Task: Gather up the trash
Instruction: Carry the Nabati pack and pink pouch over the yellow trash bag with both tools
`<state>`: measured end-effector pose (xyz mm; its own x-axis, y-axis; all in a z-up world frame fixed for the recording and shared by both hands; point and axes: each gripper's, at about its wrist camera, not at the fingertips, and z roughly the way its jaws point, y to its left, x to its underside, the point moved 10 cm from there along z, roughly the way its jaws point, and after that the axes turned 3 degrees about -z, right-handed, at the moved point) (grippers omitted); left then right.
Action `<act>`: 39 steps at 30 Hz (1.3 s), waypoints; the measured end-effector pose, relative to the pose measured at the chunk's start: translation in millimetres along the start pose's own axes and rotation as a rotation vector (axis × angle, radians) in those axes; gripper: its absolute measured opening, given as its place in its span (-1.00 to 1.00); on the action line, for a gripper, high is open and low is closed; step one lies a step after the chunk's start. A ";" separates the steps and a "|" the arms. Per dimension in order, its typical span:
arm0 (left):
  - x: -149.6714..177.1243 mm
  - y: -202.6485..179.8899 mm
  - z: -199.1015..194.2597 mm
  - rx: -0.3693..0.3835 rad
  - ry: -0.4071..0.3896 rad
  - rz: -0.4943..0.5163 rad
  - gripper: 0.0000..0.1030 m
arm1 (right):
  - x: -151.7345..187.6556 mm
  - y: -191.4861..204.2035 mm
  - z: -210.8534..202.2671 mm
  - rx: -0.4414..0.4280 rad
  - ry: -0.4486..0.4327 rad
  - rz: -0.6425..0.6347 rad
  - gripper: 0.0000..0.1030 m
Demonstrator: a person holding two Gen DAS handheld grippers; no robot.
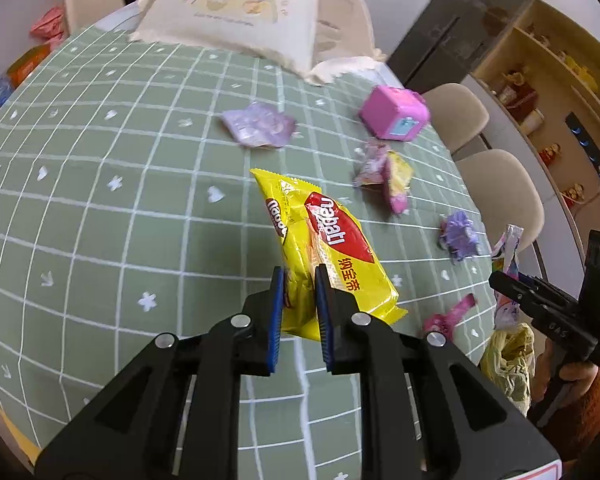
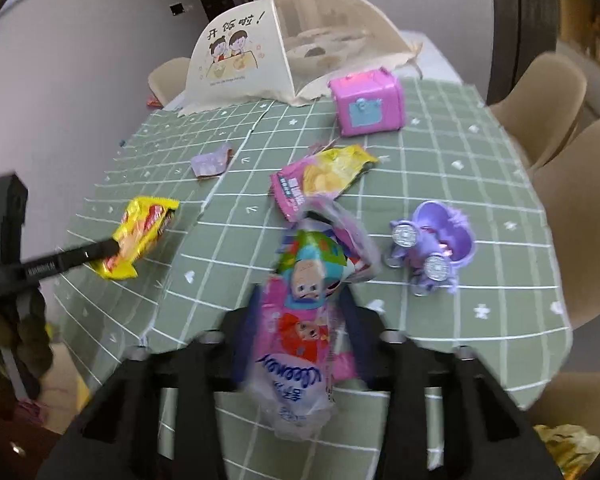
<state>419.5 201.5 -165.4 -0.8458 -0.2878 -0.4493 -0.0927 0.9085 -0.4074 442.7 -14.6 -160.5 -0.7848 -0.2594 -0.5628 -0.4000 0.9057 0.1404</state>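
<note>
The left claw (image 1: 299, 276) is clamped on the near end of a yellow wafer pack (image 1: 324, 248), blue pads pinching the wrapper from both sides, with the rest of the pack sticking out ahead of it over the green checked desk (image 1: 100, 200).

The right claw (image 2: 300, 308) has a crinkly pink cartoon wrapper (image 2: 300, 320) sitting between its jaws — that view is blurred, so it's not clear if the pads actually press on it.

Further out ahead of the left claw lies a pale purple wrapper (image 1: 260, 124), and off to its right a pink-and-yellow snack bag (image 1: 384, 176). Behind that is a pink toy box (image 1: 394, 112). A purple toy stroller (image 2: 432, 248) stands just to the right of the right claw, apart from the wrapper. Another small pink wrapper (image 1: 452, 314) lies near the desk edge, right of the left claw.

At the far end of the desk sits a cream mesh food cover (image 2: 260, 64) with a cartoon print. Beige chairs (image 2: 548, 96) stand along the right side. A yellowish bag (image 1: 508, 360) hangs below the desk edge — right next to the right claw as seen from the left.
</note>
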 end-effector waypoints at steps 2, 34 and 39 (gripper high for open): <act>-3.2 -15.5 -2.7 0.018 -0.015 0.025 -0.71 | 2.4 -7.1 -11.6 0.034 -0.020 0.006 -0.59; 160.9 -361.0 -52.5 0.399 -0.011 0.489 -0.71 | 162.2 -144.3 -277.6 0.405 -0.279 0.189 -0.60; 193.3 -389.9 -28.4 0.429 0.070 0.523 -0.71 | 189.1 -167.9 -286.4 0.429 -0.268 0.267 -0.60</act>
<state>277.2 -199.7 -70.9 -0.7562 0.1903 -0.6261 0.5422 0.7179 -0.4366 225.9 -311.7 -57.2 -0.6625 0.0402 -0.7480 0.0675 0.9977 -0.0062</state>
